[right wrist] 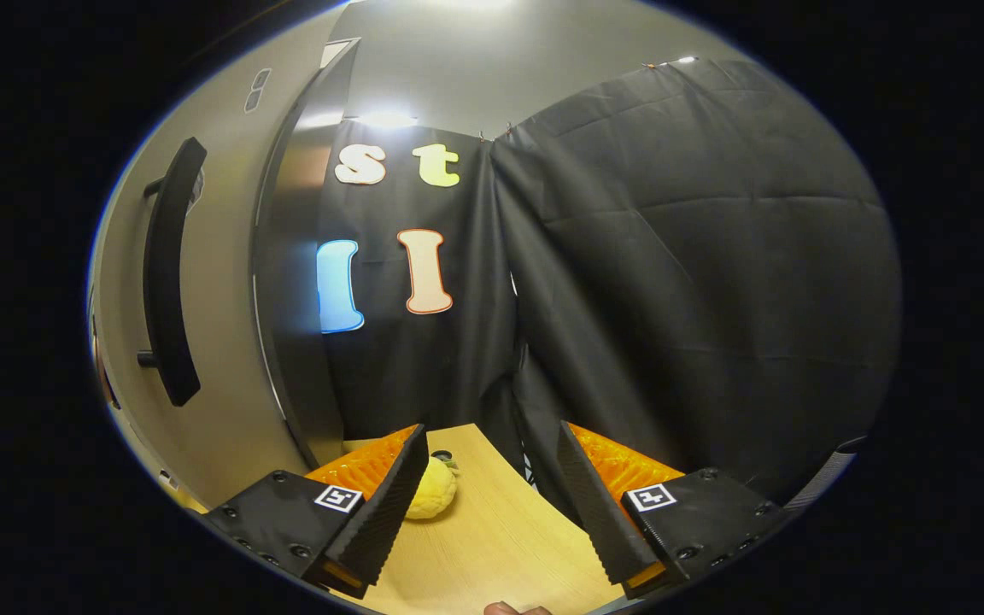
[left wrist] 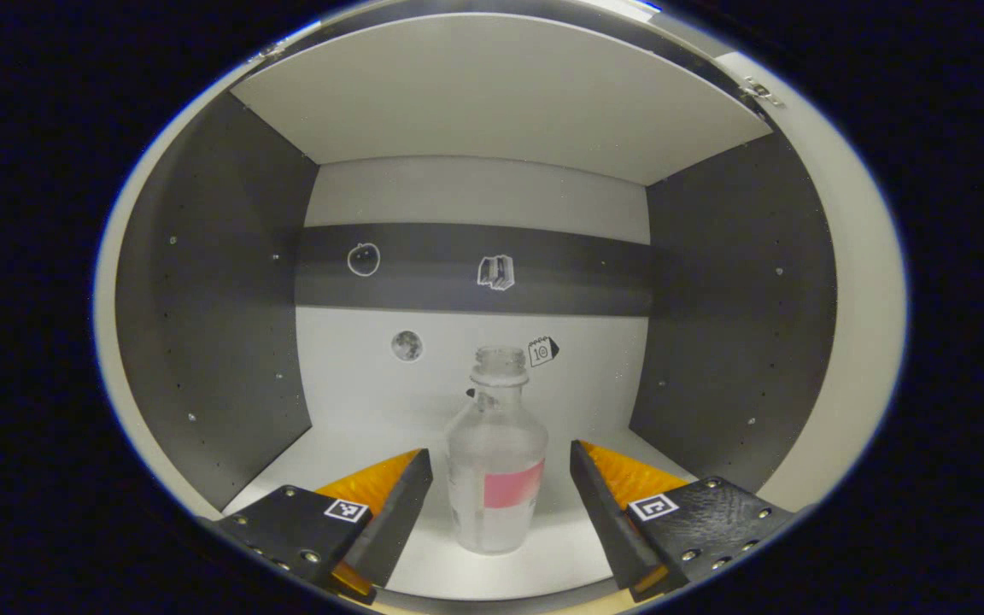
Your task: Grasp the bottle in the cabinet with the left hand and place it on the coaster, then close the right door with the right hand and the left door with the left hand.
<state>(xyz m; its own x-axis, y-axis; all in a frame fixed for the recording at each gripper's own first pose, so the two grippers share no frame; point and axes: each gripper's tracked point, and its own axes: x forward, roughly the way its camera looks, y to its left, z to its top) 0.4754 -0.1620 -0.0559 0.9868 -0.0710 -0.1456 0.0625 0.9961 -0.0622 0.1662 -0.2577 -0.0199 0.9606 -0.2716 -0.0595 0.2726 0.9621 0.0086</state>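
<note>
A clear bottle (left wrist: pixel 498 465) with a pink label and no cap stands upright on the white cabinet floor (left wrist: pixel 347 453). My left gripper (left wrist: pixel 500 504) reaches into the cabinet, open, one finger on each side of the bottle with a gap on both sides. In the right gripper view, the open right cabinet door (right wrist: pixel 227 282) stands at the left with its black bar handle (right wrist: pixel 169 273). My right gripper (right wrist: pixel 488 504) hangs open over the wooden table (right wrist: pixel 492 547), holding nothing.
Dark cabinet side walls (left wrist: pixel 219 316) close in on both sides, with a white shelf (left wrist: pixel 492 94) overhead. A yellow round object (right wrist: pixel 432 495) lies on the table beside the right gripper's left finger. A fingertip (right wrist: pixel 505 608) shows at the bottom edge.
</note>
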